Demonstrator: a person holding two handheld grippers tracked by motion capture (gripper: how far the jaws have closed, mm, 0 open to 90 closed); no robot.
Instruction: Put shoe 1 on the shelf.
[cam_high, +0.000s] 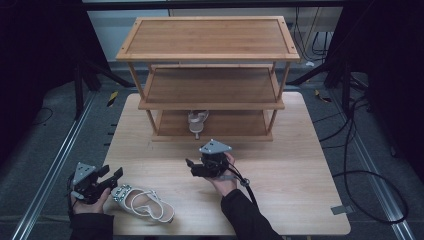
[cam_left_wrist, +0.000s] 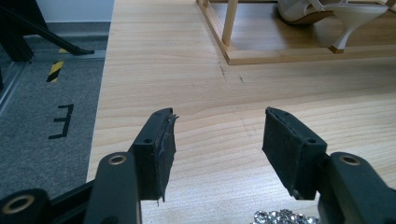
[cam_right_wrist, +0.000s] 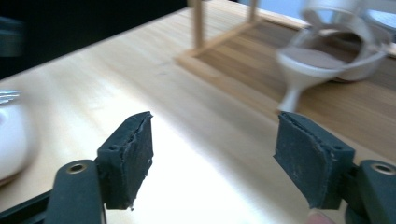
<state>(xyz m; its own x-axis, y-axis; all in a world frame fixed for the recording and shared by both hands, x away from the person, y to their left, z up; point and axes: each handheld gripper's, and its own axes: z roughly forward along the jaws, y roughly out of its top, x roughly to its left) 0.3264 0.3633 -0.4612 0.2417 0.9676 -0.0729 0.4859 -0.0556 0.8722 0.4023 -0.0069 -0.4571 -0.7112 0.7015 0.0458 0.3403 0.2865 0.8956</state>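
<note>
The left gripper (cam_high: 112, 176) is hovering at the table's (cam_high: 290, 200) near left corner with its jaws standing wide and gripping nothing, just beside the jewelled toe of a white shoe (cam_high: 142, 202) that is lying on its side on the tabletop. In the left gripper view the shoe's sparkling stones (cam_left_wrist: 285, 217) are showing just below the spread jaws. The right gripper (cam_high: 192, 167) is hanging over the table's middle, in front of the rack (cam_high: 210, 55), its jaws also wide and empty. A second shoe (cam_high: 196, 121) is sitting on the rack's bottom shelf, its heel pointing toward the person.
</note>
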